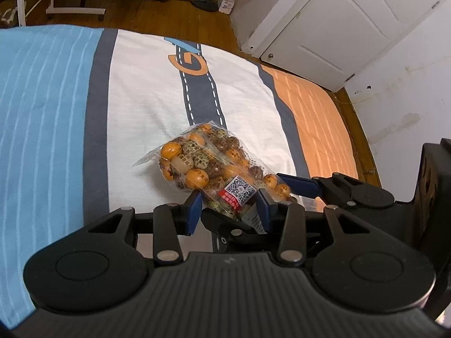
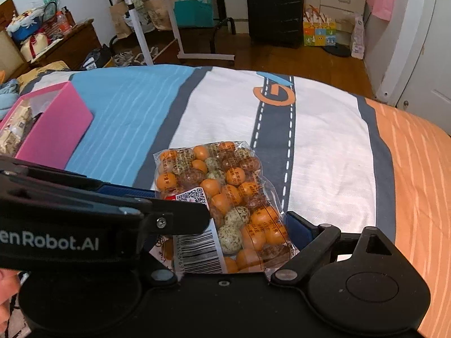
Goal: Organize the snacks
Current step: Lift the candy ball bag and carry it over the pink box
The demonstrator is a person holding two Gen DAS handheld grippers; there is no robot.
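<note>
A clear bag of orange and speckled round snacks (image 1: 197, 157) (image 2: 225, 174) hangs above the striped bedspread (image 1: 141, 98) (image 2: 324, 155). My left gripper (image 1: 229, 211) (image 2: 180, 202) is shut on the bag's near end, its blue pads on either side of the QR label. My right gripper (image 2: 222, 217) spans the bag's width from the other side. Its right blue pad (image 2: 298, 225) presses the bag's edge. The left gripper's body hides its other finger. In the left wrist view one of its blue fingers (image 1: 298, 183) touches the bag's right side.
A pink box (image 2: 56, 129) with wrapped snacks inside sits on the blue stripe at the left. Beyond the bed are a wooden floor, a black suitcase (image 2: 274, 8), a white rolling table (image 2: 157, 28) and a white door (image 1: 338, 14).
</note>
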